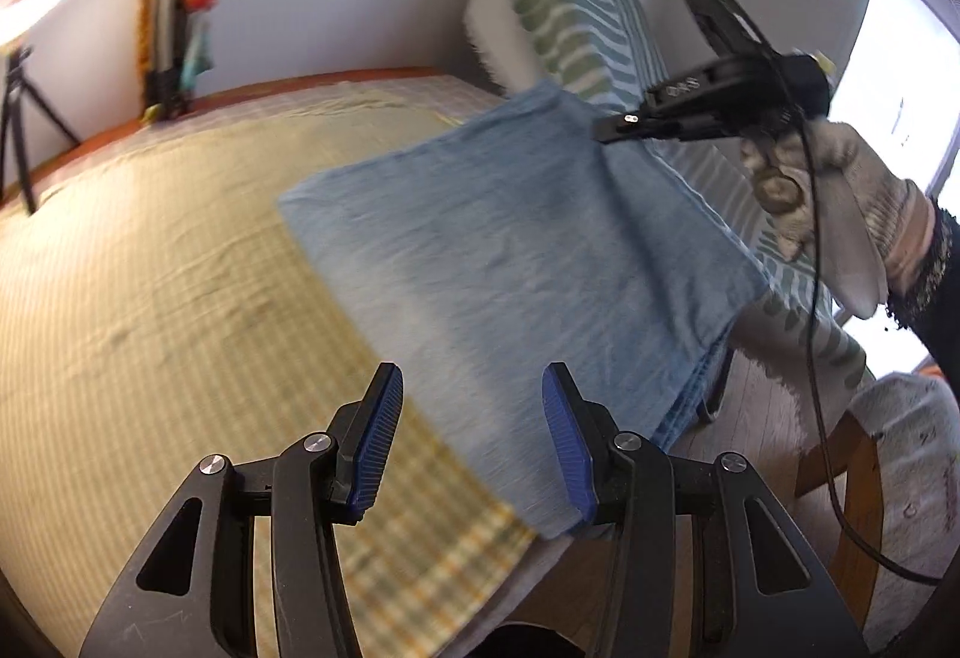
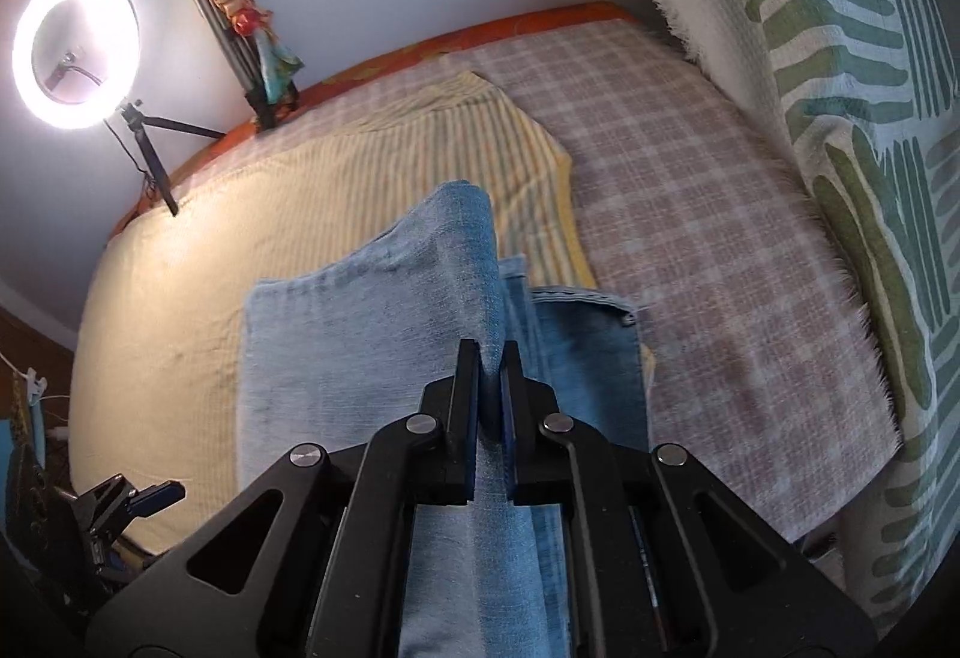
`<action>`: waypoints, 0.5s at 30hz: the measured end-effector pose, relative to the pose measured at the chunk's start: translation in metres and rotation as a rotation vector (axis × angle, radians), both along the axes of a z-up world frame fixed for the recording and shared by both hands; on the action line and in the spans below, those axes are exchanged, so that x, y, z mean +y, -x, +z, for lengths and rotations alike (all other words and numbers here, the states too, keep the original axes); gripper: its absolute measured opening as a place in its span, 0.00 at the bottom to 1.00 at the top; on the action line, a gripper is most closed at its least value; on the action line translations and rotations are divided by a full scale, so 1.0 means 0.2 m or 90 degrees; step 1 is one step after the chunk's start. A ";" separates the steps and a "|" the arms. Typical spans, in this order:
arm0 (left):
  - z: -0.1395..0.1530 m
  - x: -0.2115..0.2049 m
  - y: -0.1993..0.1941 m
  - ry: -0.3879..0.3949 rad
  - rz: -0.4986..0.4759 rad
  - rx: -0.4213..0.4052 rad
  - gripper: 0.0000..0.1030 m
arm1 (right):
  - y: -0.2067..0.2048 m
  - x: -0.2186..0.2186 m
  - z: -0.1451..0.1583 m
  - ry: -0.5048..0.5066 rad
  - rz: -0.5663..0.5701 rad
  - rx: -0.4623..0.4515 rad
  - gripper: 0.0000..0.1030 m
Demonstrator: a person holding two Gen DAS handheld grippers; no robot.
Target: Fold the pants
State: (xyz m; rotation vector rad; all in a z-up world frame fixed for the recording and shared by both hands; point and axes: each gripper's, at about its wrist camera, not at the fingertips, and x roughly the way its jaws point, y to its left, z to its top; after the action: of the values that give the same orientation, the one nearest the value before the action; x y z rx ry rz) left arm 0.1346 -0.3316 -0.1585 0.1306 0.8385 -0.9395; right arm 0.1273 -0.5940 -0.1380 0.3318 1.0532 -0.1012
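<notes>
On bed [image 1: 150, 298], over checked sheet, lay one pair of pants [image 1: 510, 250]: light blue denim, folded into flat layered panel, far edge lifted. Right gripper [image 2: 491, 358] clamped ridge of raised fabric between closed fingers. Left gripper [image 1: 471, 418] spread wide, holding nothing, near pants' front edge. Motion blur softened weave; waistband hidden. One ring light [image 2: 75, 42], one green-patterned blanket [image 2: 840, 87].
</notes>
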 end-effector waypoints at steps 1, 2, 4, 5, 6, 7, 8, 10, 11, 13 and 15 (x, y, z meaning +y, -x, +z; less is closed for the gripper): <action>0.00 -0.02 0.01 -0.001 -0.005 -0.003 0.46 | 0.00 -0.01 -0.01 0.001 -0.001 0.001 0.06; 0.00 -0.04 0.01 -0.002 -0.009 -0.005 0.46 | -0.01 -0.02 -0.02 0.005 0.003 0.002 0.05; -0.01 -0.07 0.02 -0.007 -0.016 -0.010 0.46 | -0.01 -0.04 -0.04 0.011 -0.002 0.006 0.05; -0.02 -0.09 0.02 -0.012 -0.018 -0.011 0.46 | -0.02 -0.04 -0.05 0.010 -0.005 0.008 0.05; -0.04 -0.11 0.02 -0.019 -0.022 -0.011 0.46 | -0.02 -0.06 -0.08 0.006 -0.011 0.012 0.05; -0.06 -0.13 0.03 -0.028 -0.026 -0.013 0.46 | -0.03 -0.06 -0.10 0.005 -0.013 0.018 0.05; -0.07 -0.14 0.04 -0.034 -0.031 -0.013 0.46 | -0.03 -0.07 -0.14 0.011 -0.013 0.025 0.05; -0.11 -0.17 0.06 -0.052 -0.045 -0.014 0.46 | -0.03 -0.08 -0.19 0.015 -0.013 0.034 0.05; -0.13 -0.18 0.07 -0.063 -0.050 -0.016 0.46 | -0.03 -0.09 -0.21 0.009 -0.016 0.034 0.05; -0.15 -0.19 0.09 -0.074 -0.054 -0.022 0.46 | -0.03 -0.11 -0.24 0.002 -0.020 0.032 0.05; -0.17 -0.20 0.10 -0.078 -0.055 -0.027 0.46 | -0.04 -0.12 -0.27 0.005 -0.020 0.034 0.05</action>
State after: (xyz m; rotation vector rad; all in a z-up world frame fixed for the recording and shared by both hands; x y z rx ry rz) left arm 0.1138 -0.3721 -0.1925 0.2936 0.8567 -0.9627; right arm 0.1349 -0.6179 -0.1911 0.3405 1.1010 -0.1423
